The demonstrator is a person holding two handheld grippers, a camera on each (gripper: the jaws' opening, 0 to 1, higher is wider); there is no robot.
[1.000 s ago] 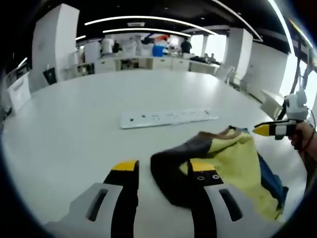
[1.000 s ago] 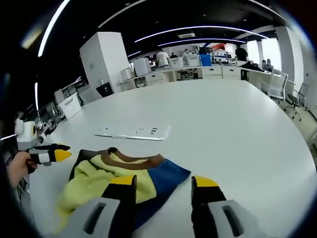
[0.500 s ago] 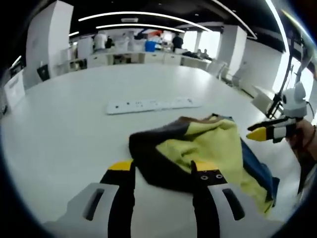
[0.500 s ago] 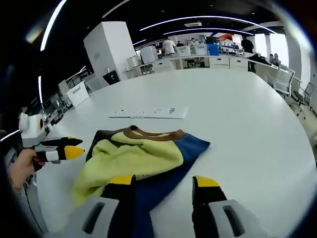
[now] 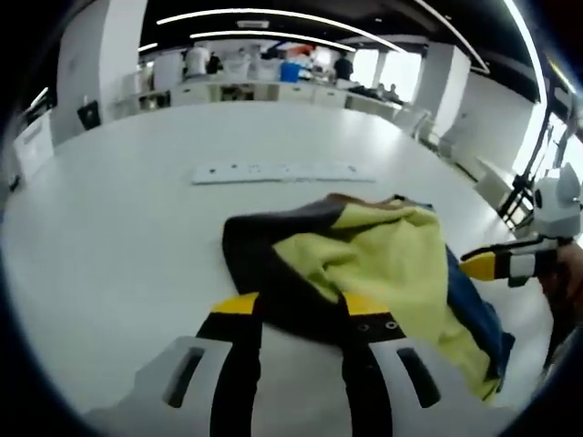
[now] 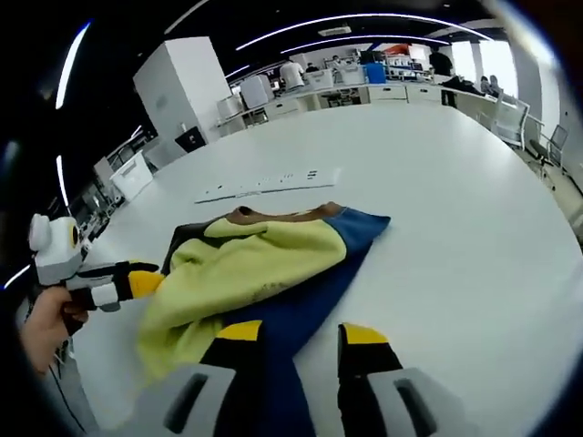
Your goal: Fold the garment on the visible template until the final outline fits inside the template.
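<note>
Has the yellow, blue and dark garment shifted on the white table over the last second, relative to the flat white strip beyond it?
Cannot tell. The garment lies just short of the strip as before; both cameras moved closer.

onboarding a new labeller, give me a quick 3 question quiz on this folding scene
1. True or false: the garment lies on a white table.
2. Which colour panel lies on top of the garment? A yellow B red C white
3. Fill in: in the right gripper view, the left gripper shows at the garment's ____ edge.

Key: 1 true. 2 A. 3 left; its tip looks closed.
</note>
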